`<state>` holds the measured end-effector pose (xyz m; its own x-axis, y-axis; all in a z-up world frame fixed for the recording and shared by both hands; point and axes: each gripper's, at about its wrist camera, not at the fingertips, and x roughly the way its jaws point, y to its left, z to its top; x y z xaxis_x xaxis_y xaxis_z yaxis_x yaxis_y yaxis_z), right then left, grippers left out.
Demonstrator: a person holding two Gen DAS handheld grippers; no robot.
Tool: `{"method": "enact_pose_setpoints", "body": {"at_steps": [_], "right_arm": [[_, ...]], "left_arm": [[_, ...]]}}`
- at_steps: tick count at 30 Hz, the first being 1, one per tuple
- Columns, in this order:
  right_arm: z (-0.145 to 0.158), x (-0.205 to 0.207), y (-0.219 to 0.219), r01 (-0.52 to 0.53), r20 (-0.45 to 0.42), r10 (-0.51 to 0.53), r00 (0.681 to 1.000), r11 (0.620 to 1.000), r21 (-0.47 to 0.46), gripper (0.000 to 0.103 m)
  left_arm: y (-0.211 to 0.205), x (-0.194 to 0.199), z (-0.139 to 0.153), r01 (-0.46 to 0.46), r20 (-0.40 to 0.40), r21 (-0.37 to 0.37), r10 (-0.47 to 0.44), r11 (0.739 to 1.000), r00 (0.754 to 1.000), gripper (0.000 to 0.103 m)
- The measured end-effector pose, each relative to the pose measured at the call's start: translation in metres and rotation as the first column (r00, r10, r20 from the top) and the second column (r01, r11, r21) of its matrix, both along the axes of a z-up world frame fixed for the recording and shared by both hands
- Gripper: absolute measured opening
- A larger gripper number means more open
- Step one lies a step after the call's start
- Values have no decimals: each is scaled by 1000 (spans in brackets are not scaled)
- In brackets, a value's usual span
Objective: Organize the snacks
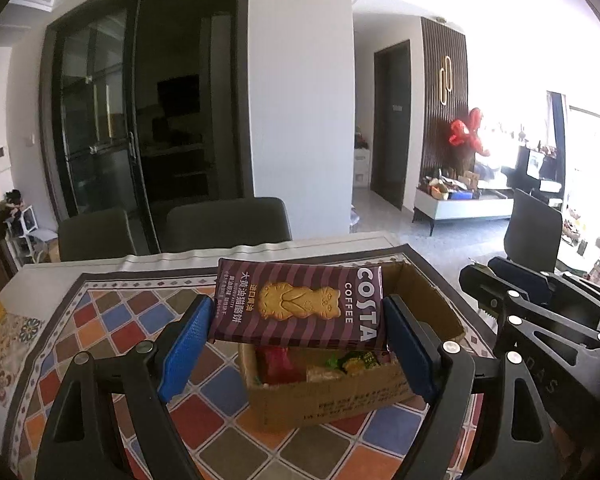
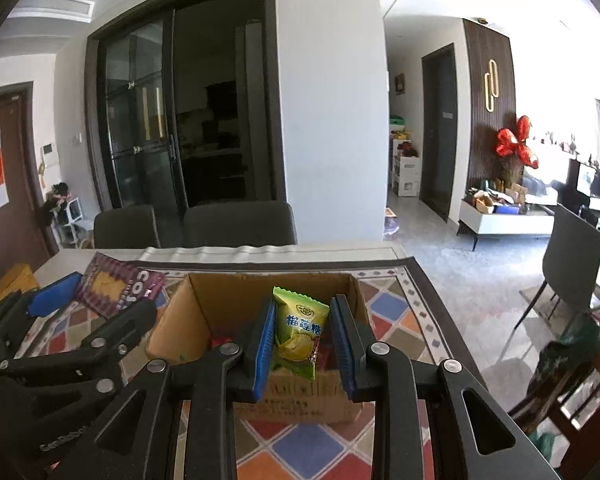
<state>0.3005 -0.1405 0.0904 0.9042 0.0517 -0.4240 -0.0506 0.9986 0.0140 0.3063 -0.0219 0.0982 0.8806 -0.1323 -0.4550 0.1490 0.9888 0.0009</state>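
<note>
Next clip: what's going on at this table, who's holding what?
A person is working two handheld claws over a cardboard box that sits on a colourful patterned tablecloth. The left claw grips a purple Costa Coffee cat-biscuit pack by its ends, held above the box. The right claw is shut on a small green durian candy packet, also above the box. More wrapped snacks lie inside the box. Neither item is released yet.

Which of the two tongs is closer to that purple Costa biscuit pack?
Left. The left tongs grip the purple Costa biscuit pack between their blue pads, above the cardboard box. The right tongs are off to its right, shut on a green candy packet.
</note>
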Motion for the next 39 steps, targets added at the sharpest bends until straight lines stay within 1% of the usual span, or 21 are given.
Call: {"method": "enact_pose_setpoints", "body": {"at_steps": [3,7,13,15,19,21,22,23,24,28,35,39], "right_arm": [[5,14,2,-7,-16,7,1000,1000,-17,29],[10,39,4,-28,-60,26,998,999,-24,29],[2,75,2,-48,-157,42,987,998,-35,29],[-3,84,3,-54,-183,44,982,997,-48,29],[-13,98,0,-52,-233,40,972,998,-45,29],[-15,101,-3,-47,-249,36,968,998,-37,33],[-15,104,-4,-44,-254,33,967,998,-34,41],[-16,104,-6,-37,-256,27,966,999,-35,46],[-17,103,-6,-31,-257,21,966,999,-37,47],[-18,101,-6,-29,-264,17,964,999,-40,49],[-15,94,-8,-20,-263,8,965,999,-41,51],[-12,85,-10,-12,-264,4,964,1000,-28,51]], "left_arm": [[0,18,2,11,-37,3,-11,1000,999,85],[-1,44,1,17,-100,6,-16,1000,995,85],[-9,69,-7,18,-160,39,-12,999,987,86],[-10,76,-11,12,-175,50,-3,999,985,87],[-10,86,-17,6,-224,60,8,998,974,90],[-9,88,-21,-12,-236,75,30,997,971,91],[-9,89,-22,-19,-238,81,38,997,970,92],[-9,89,-23,-24,-243,86,45,996,969,94],[-8,89,-24,-28,-245,87,48,996,968,94],[-7,87,-24,-42,-246,94,64,995,967,98],[-1,79,-16,-53,-242,81,71,995,968,100],[0,64,-10,-40,-239,69,56,997,969,100]]}}
